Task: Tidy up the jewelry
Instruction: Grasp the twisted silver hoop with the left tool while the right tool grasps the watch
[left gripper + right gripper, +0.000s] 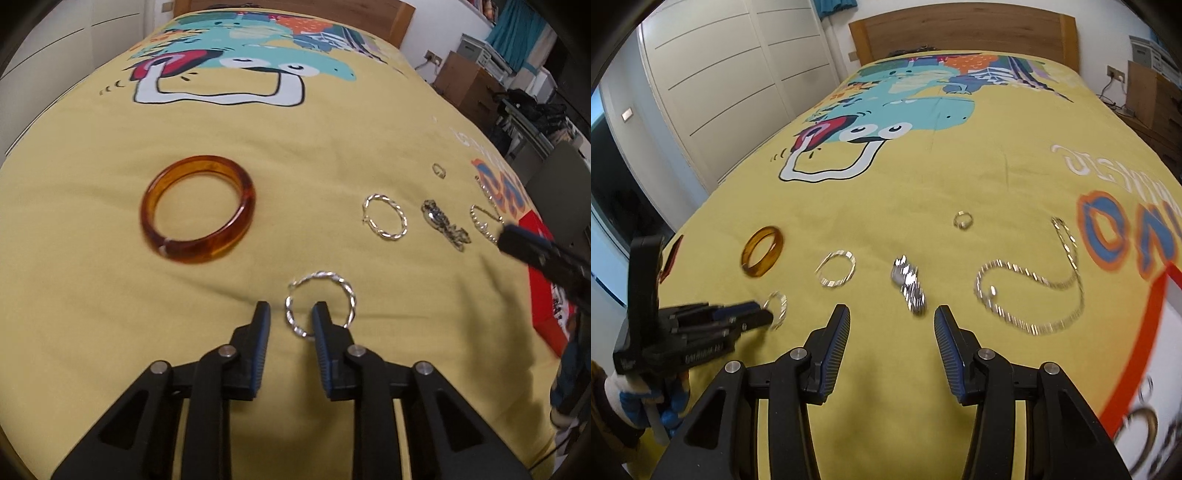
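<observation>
My left gripper (291,312) is open on the yellow bedspread, its jaws straddling the near-left rim of a twisted silver hoop earring (320,303); it also shows in the right wrist view (764,314) at that hoop (778,308). A second silver hoop (386,217) (836,272), an amber bangle (197,213) (762,251), a silver watch-like piece (443,223) (909,284), a small ring (439,170) (962,220) and a silver chain necklace (487,214) (1034,291) lie on the bed. My right gripper (891,314) is open and empty, just short of the watch-like piece.
The bedspread (942,184) has a cartoon print at the far end and a red-orange panel (543,273) at the right. A wooden headboard (960,33), white wardrobe doors (720,81) at left, and boxes and shelves (480,74) at right surround the bed.
</observation>
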{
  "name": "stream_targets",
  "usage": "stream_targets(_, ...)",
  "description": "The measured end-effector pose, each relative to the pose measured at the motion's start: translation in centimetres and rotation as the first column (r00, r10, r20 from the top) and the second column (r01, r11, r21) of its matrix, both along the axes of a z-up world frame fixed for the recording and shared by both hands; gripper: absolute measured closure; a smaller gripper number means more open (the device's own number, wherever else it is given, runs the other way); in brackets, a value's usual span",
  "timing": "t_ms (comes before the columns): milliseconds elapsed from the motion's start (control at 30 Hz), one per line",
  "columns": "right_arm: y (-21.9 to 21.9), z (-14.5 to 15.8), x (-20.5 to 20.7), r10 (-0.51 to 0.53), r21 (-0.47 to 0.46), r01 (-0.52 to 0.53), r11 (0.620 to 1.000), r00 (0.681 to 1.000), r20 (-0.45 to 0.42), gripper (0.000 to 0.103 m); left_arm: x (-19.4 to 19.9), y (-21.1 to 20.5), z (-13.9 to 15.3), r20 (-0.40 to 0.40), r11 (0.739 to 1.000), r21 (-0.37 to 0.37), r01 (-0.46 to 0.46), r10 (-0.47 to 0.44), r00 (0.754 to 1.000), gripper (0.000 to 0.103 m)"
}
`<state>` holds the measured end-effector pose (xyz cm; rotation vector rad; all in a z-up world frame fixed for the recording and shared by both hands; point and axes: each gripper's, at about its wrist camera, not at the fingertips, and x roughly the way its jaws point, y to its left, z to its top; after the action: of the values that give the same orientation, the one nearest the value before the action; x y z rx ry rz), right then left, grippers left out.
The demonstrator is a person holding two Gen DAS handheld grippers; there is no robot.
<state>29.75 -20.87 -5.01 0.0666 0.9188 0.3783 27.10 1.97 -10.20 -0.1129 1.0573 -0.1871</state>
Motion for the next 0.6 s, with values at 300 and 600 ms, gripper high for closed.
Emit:
stream_targets(300,1.8,-2.9,4.8,0.029,-0.052,-0.031,0.998,0.999,-0.037,0.055,0.1,-0.2,-0.2,0.032,0.999,0.028,0.028,-0.029,0.999,0.100)
stream_targets(600,2.7,-4.7,4.8,0.019,-0.092,-0.025,0.995,0.998,-0.064,0.080,-0.9,-0.1,0.5,0.041,0.999,0.029,0.019,-0.020,0.999,0.100)
